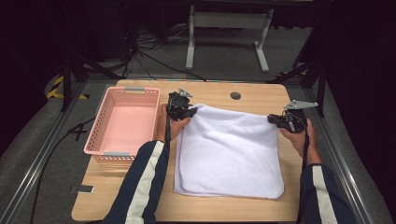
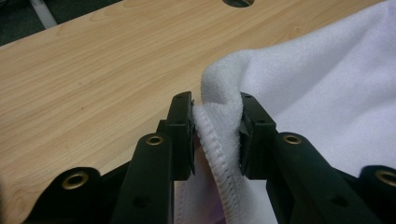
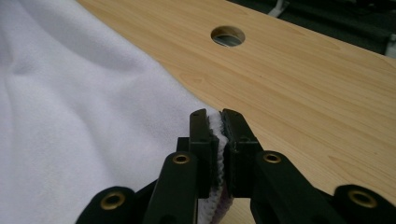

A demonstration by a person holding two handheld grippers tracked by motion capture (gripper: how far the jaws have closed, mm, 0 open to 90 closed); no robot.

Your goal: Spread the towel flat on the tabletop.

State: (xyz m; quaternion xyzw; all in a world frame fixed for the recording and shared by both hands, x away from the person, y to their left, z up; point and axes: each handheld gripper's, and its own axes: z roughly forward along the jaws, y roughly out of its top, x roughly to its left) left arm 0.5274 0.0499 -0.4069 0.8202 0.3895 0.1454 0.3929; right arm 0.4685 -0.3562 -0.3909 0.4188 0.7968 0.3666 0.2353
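Note:
A white towel (image 1: 229, 149) lies folded on the wooden table (image 1: 261, 95), its far edge lifted a little. My left gripper (image 1: 191, 112) is shut on the towel's far left corner (image 2: 217, 126), whose stitched hem bunches between the jaws. At the far right corner, my right gripper (image 1: 273, 119) is shut on the towel's hem (image 3: 216, 128). The towel (image 3: 70, 116) spreads away to the left in the right gripper view. A hand holds each gripper, with dark striped sleeves coming in from the bottom of the high view.
A pink plastic basket (image 1: 100, 126) stands empty at the table's left side. A round cable hole (image 1: 235, 95) sits in the tabletop beyond the towel. Bare wood shows along the far edge and the front left corner. Metal frame rails flank the table.

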